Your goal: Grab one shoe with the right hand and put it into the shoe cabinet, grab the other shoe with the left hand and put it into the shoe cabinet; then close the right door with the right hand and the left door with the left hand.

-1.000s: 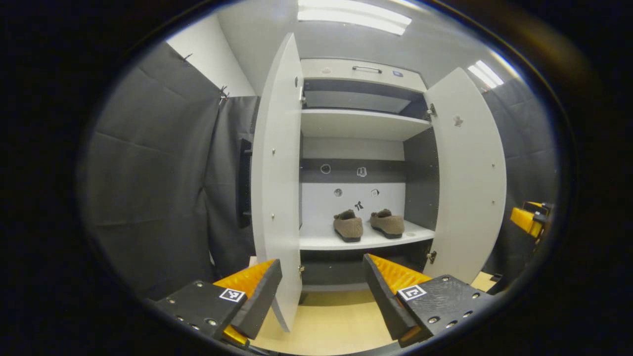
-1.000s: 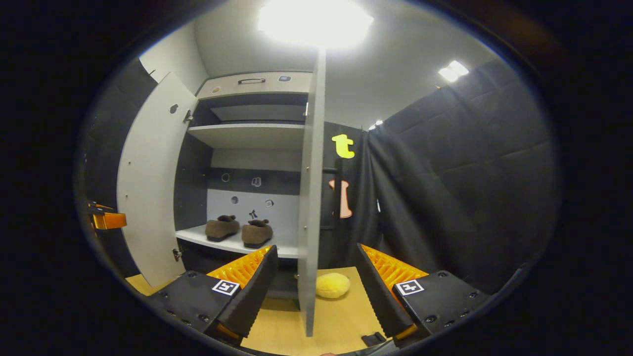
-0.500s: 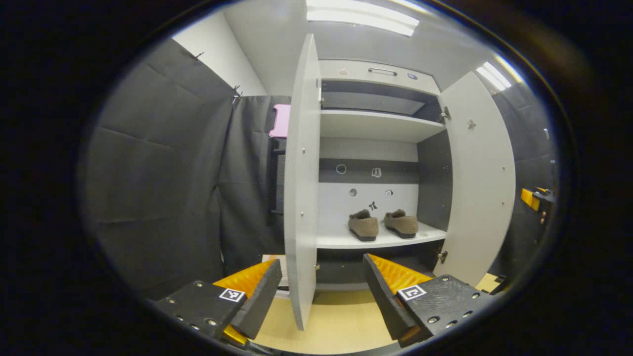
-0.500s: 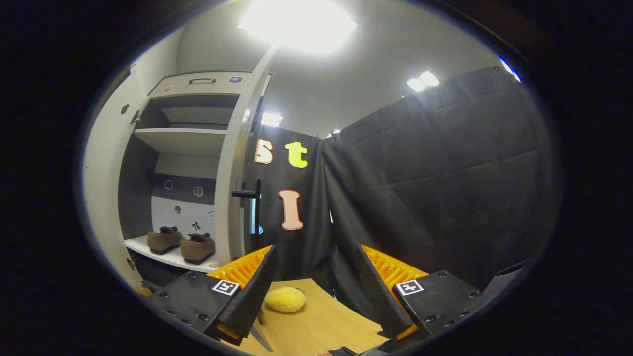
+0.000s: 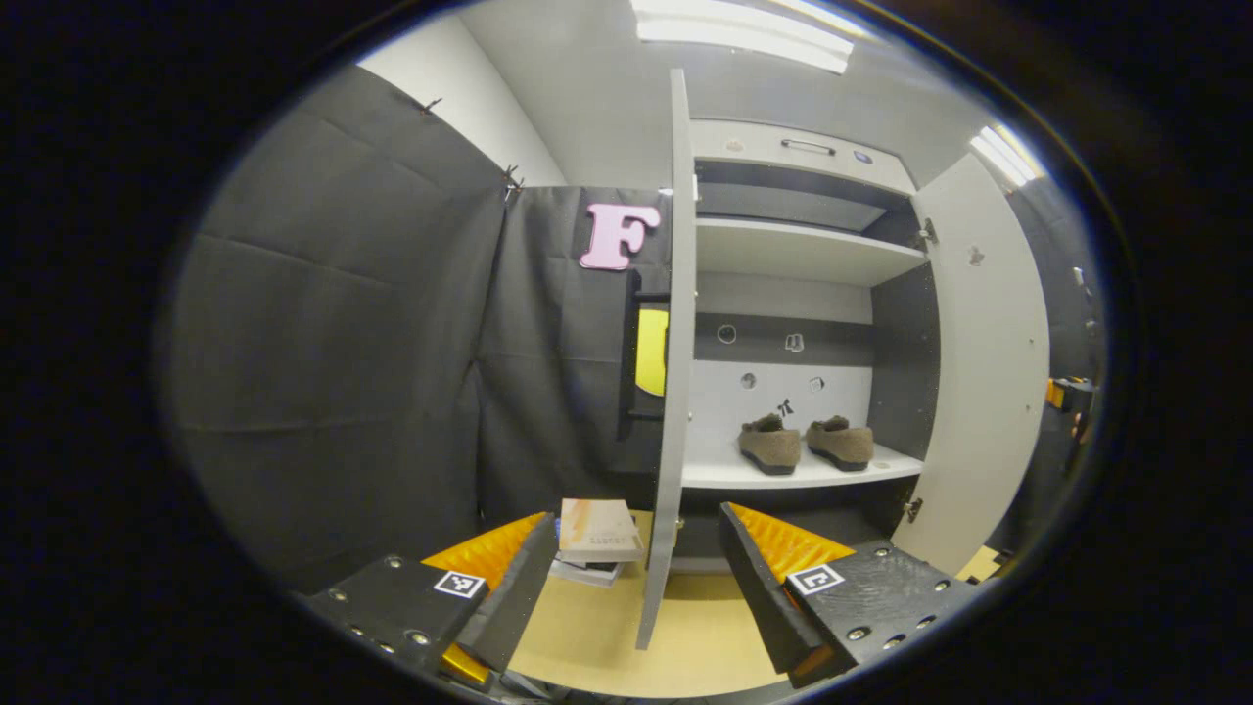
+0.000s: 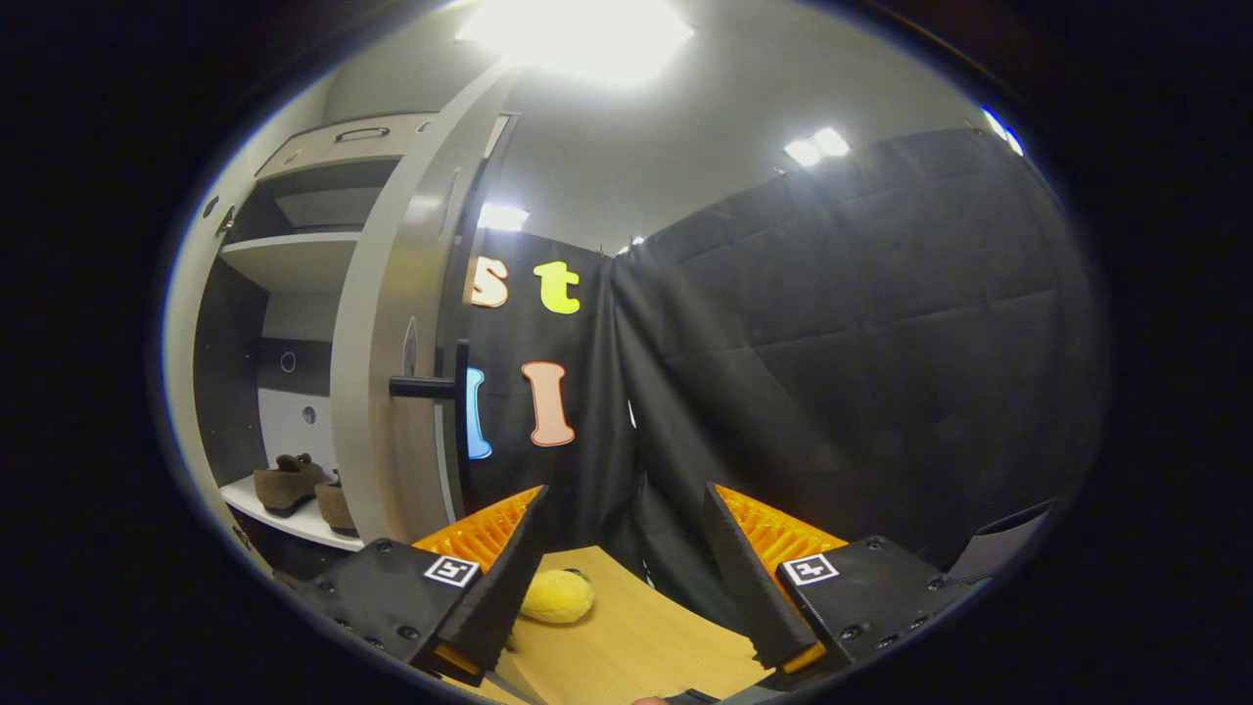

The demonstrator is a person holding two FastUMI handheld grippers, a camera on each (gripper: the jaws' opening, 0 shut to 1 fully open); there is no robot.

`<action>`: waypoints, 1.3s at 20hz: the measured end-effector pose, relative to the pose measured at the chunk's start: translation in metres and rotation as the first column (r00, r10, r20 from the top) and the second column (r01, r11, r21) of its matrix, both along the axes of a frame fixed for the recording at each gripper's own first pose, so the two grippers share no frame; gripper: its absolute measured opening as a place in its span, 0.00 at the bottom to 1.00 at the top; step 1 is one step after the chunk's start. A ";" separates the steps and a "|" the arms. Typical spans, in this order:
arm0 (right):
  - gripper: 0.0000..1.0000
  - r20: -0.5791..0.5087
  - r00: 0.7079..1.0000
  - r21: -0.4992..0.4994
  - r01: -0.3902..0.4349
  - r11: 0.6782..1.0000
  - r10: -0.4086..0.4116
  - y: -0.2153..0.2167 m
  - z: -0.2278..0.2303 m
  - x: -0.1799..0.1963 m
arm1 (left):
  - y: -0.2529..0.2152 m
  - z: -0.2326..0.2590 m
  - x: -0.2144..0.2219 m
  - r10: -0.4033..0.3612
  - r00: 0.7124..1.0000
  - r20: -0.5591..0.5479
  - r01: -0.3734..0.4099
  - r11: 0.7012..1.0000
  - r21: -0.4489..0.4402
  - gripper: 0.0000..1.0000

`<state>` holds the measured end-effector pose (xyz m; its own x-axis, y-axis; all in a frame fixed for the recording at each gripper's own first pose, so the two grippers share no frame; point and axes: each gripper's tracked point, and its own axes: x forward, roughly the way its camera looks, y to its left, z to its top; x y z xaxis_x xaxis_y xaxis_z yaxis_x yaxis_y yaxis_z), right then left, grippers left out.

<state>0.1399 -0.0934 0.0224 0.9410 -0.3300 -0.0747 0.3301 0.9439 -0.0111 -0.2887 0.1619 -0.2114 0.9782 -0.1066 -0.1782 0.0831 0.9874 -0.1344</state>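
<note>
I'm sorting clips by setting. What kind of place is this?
Probably a staged recording booth, not a home: black cloth walls hang around a grey shoe cabinet with both doors open, a pair of brown shoes sits on its shelf, and ceiling light panels shine overhead.

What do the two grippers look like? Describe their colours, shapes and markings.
Both look alike. The left gripper has two wedge-shaped fingers, black on the inner faces and ribbed orange on the outer sides. Each finger sits on a black block studded with screws and carrying a small square black-and-white marker. The right gripper has the same black and orange fingers, screws and markers.
</note>
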 end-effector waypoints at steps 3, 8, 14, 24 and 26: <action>0.96 0.008 0.999 -0.020 -0.034 0.999 0.034 0.007 0.001 0.000 | 0.009 -0.004 0.002 0.013 1.000 -0.011 -0.013 1.000 0.000 1.00; 0.95 0.021 0.996 -0.005 -0.083 0.997 0.083 0.029 0.004 -0.004 | 0.012 -0.005 0.006 0.009 1.000 -0.015 -0.009 1.000 -0.015 1.00; 0.95 0.038 0.987 0.017 -0.156 0.988 0.155 0.066 0.005 -0.005 | 0.001 -0.009 0.008 -0.012 1.000 -0.019 0.011 1.000 -0.022 1.00; 0.96 0.053 0.953 0.052 -0.302 0.952 0.300 0.125 0.003 0.002 | 0.016 -0.007 -0.004 0.033 0.999 -0.022 -0.034 0.999 -0.020 1.00; 0.95 0.054 0.945 0.047 -0.324 0.945 0.322 0.135 0.003 0.006 | 0.020 -0.007 -0.006 0.047 0.999 -0.021 -0.047 0.999 -0.015 1.00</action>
<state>0.1456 0.0420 0.0253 0.9992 -0.0044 -0.0389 0.0064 0.9987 0.0513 -0.2944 0.1816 -0.2187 0.9782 -0.0638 -0.1974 0.0339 0.9879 -0.1511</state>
